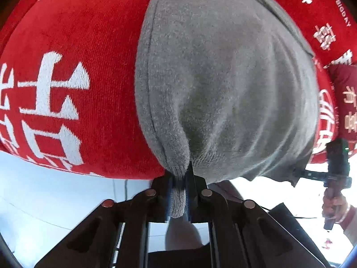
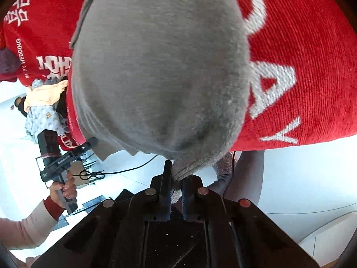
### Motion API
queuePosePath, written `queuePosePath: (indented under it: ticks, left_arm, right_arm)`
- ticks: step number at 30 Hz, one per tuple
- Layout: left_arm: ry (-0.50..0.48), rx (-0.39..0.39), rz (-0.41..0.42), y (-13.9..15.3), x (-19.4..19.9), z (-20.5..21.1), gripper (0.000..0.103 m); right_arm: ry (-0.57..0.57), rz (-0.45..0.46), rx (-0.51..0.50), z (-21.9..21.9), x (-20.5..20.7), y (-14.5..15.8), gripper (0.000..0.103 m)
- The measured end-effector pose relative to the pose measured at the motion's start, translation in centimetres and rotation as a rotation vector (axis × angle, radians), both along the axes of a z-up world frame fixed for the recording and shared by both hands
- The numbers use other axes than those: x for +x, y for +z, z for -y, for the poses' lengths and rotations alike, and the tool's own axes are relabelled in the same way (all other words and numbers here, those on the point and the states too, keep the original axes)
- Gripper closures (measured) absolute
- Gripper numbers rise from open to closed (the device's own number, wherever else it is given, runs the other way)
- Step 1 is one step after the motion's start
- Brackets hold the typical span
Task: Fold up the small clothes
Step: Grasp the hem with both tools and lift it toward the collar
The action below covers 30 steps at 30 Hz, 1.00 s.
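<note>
Only the right wrist view shows patterned clothes (image 2: 42, 114).

Clothes heap (image 2: 42, 111) beside the red cloth's (image 2: 312, 67) left edge; bare white floor (image 2: 301, 178) below.

Your right claw (image 2: 176, 183) pinches an edge of the grey garment (image 2: 165, 78), which spreads ahead over the red cloth (image 2: 312, 67). Your left claw (image 2: 89, 144), far left of it, meets the garment's other edge.
</note>
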<state>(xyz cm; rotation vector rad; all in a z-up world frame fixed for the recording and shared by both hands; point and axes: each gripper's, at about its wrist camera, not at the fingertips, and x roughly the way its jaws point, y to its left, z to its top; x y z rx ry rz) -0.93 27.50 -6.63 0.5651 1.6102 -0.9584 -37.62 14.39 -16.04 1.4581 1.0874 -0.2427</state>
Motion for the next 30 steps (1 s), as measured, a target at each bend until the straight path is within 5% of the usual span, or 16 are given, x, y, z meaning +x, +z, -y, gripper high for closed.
queuePosePath:
  ticks: [1,5,6,9,14,16,18,24,30]
  left_arm:
    - [0.009,0.008,-0.001,-0.2,-0.1,0.0,0.092]
    - [0.032,0.045,0.021,-0.8,-0.6,-0.2,0.046]
    - [0.020,0.038,0.041,-0.8,-0.9,-0.2,0.045]
    - [-0.017,0.036,0.023,-1.0,-1.3,0.0,0.045]
    - [-0.059,0.040,0.014,-2.3,-3.5,0.6,0.045]
    - [-0.043,0.020,0.005,-2.2,-3.6,0.2,0.050]
    - [-0.032,0.017,-0.015,-2.2,-3.8,-0.2,0.092]
    - [-0.006,-0.066,-0.116,-0.6,-3.3,-0.5,0.093]
    - [0.082,-0.196,-0.166,4.5,-1.0,0.9,0.093]
  right_arm:
    - [0.002,-0.013,0.006,-0.1,0.1,-0.2,0.095]
    - [0.021,-0.060,0.006,0.4,0.6,-1.1,0.089]
    - [0.026,-0.066,0.002,0.4,0.8,-1.3,0.088]
    - [0.030,-0.072,-0.010,0.4,0.9,-1.6,0.064]
    - [0.004,-0.063,0.020,0.2,1.6,-2.3,0.065]
    - [0.003,-0.065,0.018,0.0,2.1,-2.3,0.075]
    - [0.009,-0.073,0.006,-0.2,2.5,-2.0,0.092]
    - [-0.061,0.033,0.012,-0.3,2.0,1.5,0.096]
    - [-0.158,0.191,0.000,1.9,2.5,6.8,0.096]
